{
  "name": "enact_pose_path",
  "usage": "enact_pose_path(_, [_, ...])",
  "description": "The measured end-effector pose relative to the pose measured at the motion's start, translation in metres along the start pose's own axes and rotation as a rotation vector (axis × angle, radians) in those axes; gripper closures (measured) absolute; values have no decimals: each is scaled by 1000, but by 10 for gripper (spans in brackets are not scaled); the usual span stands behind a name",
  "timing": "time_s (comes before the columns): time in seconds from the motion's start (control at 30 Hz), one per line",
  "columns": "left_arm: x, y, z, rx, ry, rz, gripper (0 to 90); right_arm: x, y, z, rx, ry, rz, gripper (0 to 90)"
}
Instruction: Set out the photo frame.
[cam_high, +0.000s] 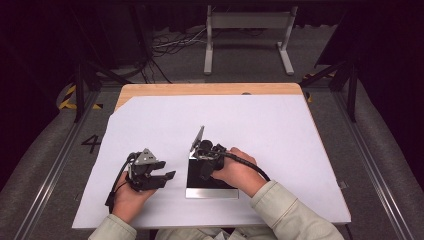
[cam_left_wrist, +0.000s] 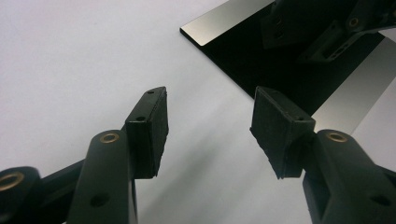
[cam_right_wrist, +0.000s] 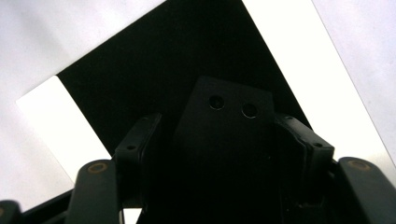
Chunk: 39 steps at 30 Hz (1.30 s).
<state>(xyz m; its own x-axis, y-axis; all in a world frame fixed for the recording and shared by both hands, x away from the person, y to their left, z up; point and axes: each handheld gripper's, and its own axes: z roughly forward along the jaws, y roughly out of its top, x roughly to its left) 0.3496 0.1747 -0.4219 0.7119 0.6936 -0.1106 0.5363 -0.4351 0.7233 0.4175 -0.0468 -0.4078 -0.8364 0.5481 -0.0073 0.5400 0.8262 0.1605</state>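
A glossy black plate with bright silver strips along two edges lies flat on the white sheet, near the front. My right gripper points down over its left part. In the right gripper view the gripper has a black bracket with two small holes between its pads, which look pressed against its sides above the plate. My left gripper rests on the sheet just left of the plate. Its jaws stand wide open with nothing between them, aimed toward the plate's corner.
The sheet covers most of a wooden table, with bare white room behind and on both sides of the plate. A white metal stand and cables lie on the floor beyond the table's far edge.
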Motion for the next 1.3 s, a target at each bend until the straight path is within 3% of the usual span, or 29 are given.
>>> enact_pose_path(0.43, [1, 0, 0, -3, 1, -5, 467, 0, -1, -3, -7, -31, 12, 424])
enact_pose_path(0.63, [1, -1, 1, -3, 1, -2, 468, -1, -3, -11, -44, -41, 19, 428])
enact_pose_path(1.3, [1, -1, 1, -8, 7, -4, 464, -17, -16, -50, -292, -154, -7, 429])
